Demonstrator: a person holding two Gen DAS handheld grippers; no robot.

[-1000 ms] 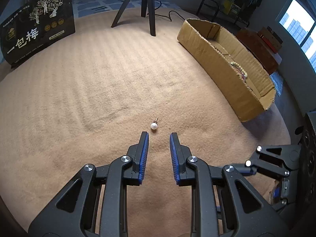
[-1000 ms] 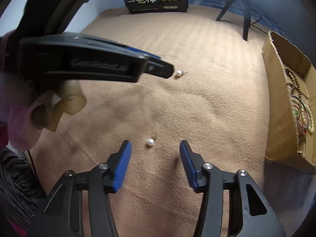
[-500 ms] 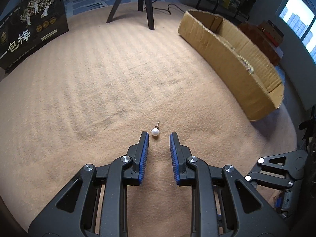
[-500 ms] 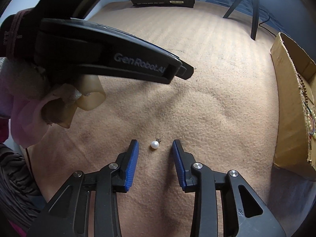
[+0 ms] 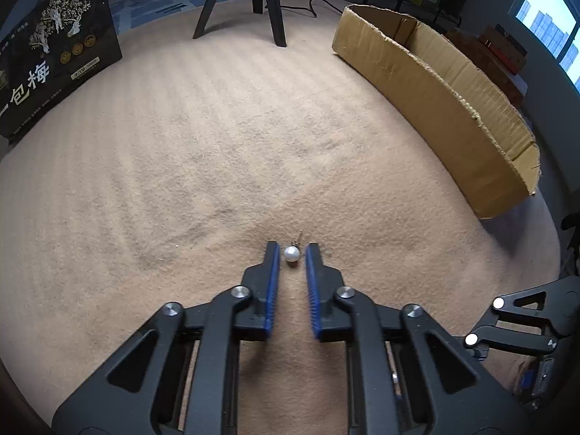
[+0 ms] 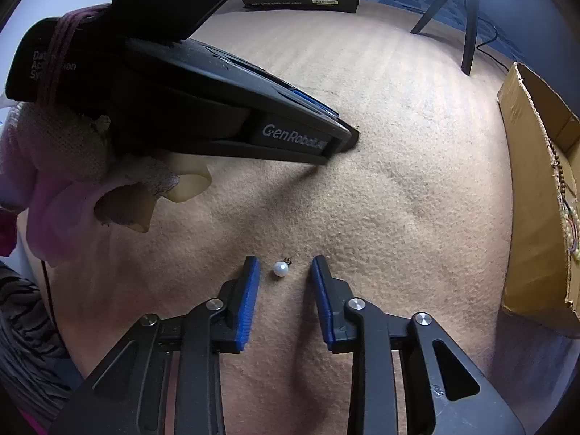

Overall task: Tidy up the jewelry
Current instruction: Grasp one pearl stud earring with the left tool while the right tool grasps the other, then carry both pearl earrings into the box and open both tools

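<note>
Two pearl stud earrings lie on a tan blanket. In the left wrist view one pearl earring (image 5: 291, 253) sits between the tips of my left gripper (image 5: 292, 253), which is open with a narrow gap, low on the blanket. In the right wrist view another pearl earring (image 6: 281, 268) lies between the tips of my right gripper (image 6: 284, 267), open and not touching it. The left gripper (image 6: 340, 141) also shows there, tips down on the blanket further away. A cardboard box (image 5: 435, 83) on the right holds bead necklaces (image 6: 569, 217).
A black printed bag (image 5: 54, 72) stands at the far left. Black tripod legs (image 5: 268, 3) stand at the far edge of the blanket (image 5: 181, 163). The person's gloved hand (image 6: 72, 166) holds the left gripper. A window is at the far right.
Both grippers have moved forward and down, so each pearl now lies between the fingertips. The right gripper's jaws have narrowed from a wide gap.
</note>
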